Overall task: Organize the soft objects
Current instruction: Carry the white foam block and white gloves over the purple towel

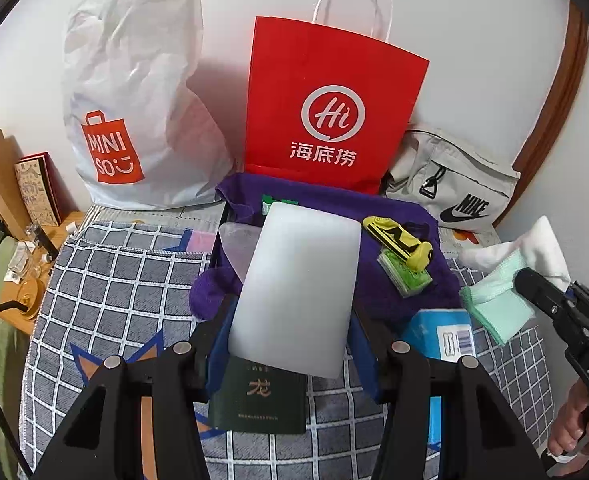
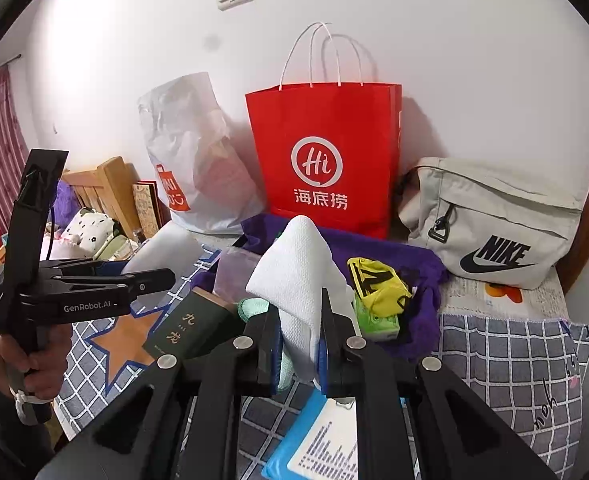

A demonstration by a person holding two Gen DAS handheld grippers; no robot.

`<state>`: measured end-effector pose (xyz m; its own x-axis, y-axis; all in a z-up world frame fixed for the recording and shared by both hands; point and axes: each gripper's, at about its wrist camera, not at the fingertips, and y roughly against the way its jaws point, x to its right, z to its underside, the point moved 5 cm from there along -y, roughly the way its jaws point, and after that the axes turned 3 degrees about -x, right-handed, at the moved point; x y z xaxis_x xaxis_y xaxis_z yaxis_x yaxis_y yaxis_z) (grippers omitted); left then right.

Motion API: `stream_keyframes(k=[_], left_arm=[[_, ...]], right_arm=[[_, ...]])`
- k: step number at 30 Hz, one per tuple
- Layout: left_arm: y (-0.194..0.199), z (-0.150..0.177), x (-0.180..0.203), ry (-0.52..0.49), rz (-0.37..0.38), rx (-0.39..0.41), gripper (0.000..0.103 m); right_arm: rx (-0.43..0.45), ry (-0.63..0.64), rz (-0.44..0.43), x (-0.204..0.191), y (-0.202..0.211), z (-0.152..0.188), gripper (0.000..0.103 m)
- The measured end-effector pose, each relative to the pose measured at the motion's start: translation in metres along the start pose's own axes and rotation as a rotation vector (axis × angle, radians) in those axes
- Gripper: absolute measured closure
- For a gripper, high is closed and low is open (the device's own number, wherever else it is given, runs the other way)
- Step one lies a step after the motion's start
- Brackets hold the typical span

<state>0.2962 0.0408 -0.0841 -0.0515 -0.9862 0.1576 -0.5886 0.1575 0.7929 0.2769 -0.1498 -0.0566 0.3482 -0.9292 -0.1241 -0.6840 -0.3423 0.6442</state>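
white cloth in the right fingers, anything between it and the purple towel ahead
Nothing visible does. The white cloth hangs just in front of the purple towel; the yellow sock only takes up the towel's right part.

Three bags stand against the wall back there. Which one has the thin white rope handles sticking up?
The red paper bag in the middle. The white plastic Miniso bag to its left is crumpled and shows no handles, and the grey Nike pouch to its right lies low.
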Motion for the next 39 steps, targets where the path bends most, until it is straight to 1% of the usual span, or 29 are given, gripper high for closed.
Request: stream_keyframes(k=[2,10,20,25,28,33,37,39], left_arm=[[-0.004,-0.003,-0.002,0.009,0.007,0.002,0.053],[-0.025,-0.014,-0.021,0.055,-0.02,-0.017,0.053],[-0.055,-0.02,-0.039,0.103,-0.016,-0.045,0.053],[-0.068,-0.031,-0.04,0.109,-0.014,-0.05,0.053],[-0.075,-0.035,-0.04,0.109,-0.01,-0.057,0.053],[-0.088,-0.043,-0.039,0.1,-0.027,-0.069,0.053],[-0.1,-0.052,-0.037,0.11,-0.011,-0.085,0.052],[-0.104,-0.058,-0.033,0.093,-0.01,-0.085,0.052]], right_arm=[[-0.007,-0.003,-0.005,0.003,-0.007,-0.002,0.089],[-0.022,-0.041,-0.016,0.024,-0.028,-0.012,0.089],[-0.07,-0.062,-0.036,0.044,-0.068,-0.026,0.089],[-0.078,-0.071,-0.069,0.044,-0.086,-0.036,0.089],[-0.087,-0.058,-0.109,0.038,-0.097,-0.041,0.089],[-0.135,-0.044,-0.127,0.032,-0.121,-0.039,0.089],[-0.185,-0.039,-0.152,0.03,-0.142,-0.032,0.089],[-0.204,-0.041,-0.164,0.029,-0.149,-0.029,0.089]])
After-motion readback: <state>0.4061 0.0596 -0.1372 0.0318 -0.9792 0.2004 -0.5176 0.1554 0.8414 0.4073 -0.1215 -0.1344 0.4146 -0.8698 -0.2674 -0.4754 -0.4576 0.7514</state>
